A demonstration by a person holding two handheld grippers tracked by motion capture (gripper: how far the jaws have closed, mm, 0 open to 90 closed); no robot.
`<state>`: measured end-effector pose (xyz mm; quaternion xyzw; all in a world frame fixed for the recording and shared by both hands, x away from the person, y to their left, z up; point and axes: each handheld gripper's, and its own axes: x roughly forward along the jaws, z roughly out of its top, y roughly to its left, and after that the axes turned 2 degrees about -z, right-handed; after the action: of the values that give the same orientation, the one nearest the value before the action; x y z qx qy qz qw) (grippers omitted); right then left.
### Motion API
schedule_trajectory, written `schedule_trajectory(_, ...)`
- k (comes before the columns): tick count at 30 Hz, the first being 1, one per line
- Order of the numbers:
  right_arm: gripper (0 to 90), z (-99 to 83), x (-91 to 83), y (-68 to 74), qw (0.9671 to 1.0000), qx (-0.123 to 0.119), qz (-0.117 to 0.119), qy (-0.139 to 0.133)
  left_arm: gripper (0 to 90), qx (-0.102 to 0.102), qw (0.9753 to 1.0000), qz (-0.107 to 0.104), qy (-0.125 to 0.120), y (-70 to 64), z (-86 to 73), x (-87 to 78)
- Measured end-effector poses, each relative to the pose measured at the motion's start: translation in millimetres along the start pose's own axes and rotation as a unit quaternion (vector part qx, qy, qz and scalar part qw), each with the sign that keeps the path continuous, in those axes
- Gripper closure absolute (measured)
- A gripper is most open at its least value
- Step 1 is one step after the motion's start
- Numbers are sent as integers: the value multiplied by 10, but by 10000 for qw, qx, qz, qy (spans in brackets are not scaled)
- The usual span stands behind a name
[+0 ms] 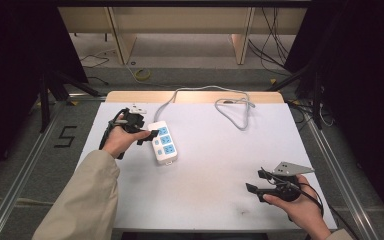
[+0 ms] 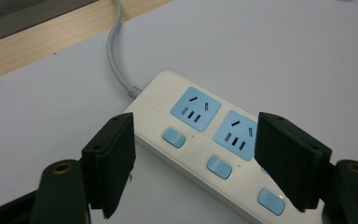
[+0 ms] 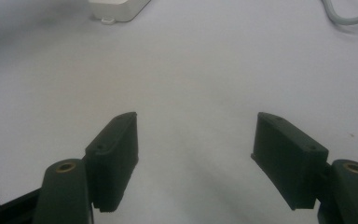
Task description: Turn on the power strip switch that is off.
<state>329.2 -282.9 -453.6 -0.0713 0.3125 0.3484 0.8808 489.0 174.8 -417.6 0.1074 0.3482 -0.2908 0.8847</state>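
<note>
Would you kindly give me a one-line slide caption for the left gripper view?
Open left tongs poised over a white power strip with blue sockets, its grey cord trailing off.

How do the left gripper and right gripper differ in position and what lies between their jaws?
The left gripper sits at the power strip, strip between its jaws; the right gripper is near the table's front edge, over bare table. Both are open, holding nothing.

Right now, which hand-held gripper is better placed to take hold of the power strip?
The left. The left hand-held gripper hangs open right at the power strip, jaws either side of its blue sockets. The right hand-held gripper, also open, sits over bare table near the front right corner, well apart from the strip.
</note>
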Motion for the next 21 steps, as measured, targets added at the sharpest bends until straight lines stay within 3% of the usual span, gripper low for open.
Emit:
schedule_trajectory(9, 313, -1, 0, -14, 10000, -5, -23, 11, 261, 176, 9996, -164, -145, -148, -109, -83)
schedule_trajectory(17, 313, 1, 5, -20, 10000, 8, -21, 21, 240, 45, 9994, -168, -307, -235, -240, -120)
schedule_trajectory(21, 313, 1, 7, -28, 10000, 12, -37, 19, 236, 74, 9992, -176, -358, -260, -260, -148)
